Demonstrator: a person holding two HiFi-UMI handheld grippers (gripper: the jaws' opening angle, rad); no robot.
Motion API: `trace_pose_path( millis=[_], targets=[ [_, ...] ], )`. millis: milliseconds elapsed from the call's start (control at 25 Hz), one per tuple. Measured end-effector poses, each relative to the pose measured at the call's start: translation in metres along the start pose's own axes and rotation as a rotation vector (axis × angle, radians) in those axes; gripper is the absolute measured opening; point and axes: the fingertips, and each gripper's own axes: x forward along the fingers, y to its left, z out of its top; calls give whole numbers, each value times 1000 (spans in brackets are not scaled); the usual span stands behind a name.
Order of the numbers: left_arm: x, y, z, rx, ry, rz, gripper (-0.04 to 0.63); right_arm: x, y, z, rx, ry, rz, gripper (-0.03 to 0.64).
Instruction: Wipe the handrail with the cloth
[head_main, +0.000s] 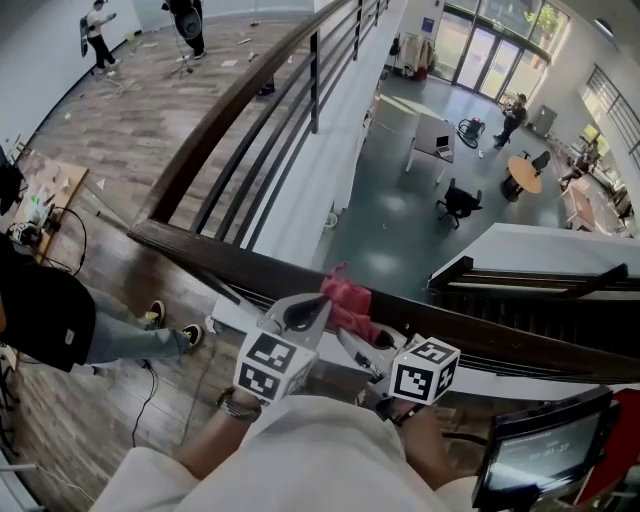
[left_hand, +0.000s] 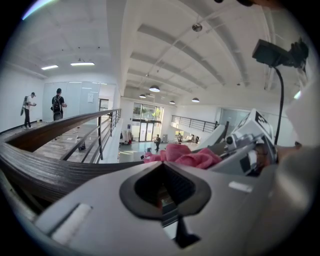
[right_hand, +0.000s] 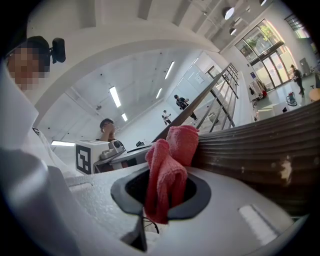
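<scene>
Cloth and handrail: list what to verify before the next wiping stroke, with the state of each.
1. Cloth held by right gripper: ok, the jaws are shut on it.
2. Cloth against handrail: ok, it looks pressed to the wood.
3. Left gripper clear of the cloth: ok, it is shut, empty and beside it.
4. Rail free of obstacles: ok, the head view shows only bare wood.
5. Enough cloth exposed to wipe: cannot tell, it is bunched.

One dark handrail (head_main: 250, 265), one pink cloth (head_main: 352, 303) against it, two grippers beside it, left gripper (head_main: 305, 313) and right gripper (head_main: 362, 330), two distant people beyond it, person in white (head_main: 98, 35) and person in black (head_main: 188, 22), one round table (head_main: 524, 174) below it.
</scene>
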Motion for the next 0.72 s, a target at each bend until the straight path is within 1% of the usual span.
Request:
trace_pose_path(
  millis=[360,560,720],
  targets=[
    [-5,10,2,17,-3,-16,5,15,4,3,-30,9,-22,61],
    [-3,11,6,9,-14,-43,5,15,3,8,-39,8,-35,61],
    [0,9,14,19,-27,-69,5,12,2,15,-48,-6,-64,61]
  ],
)
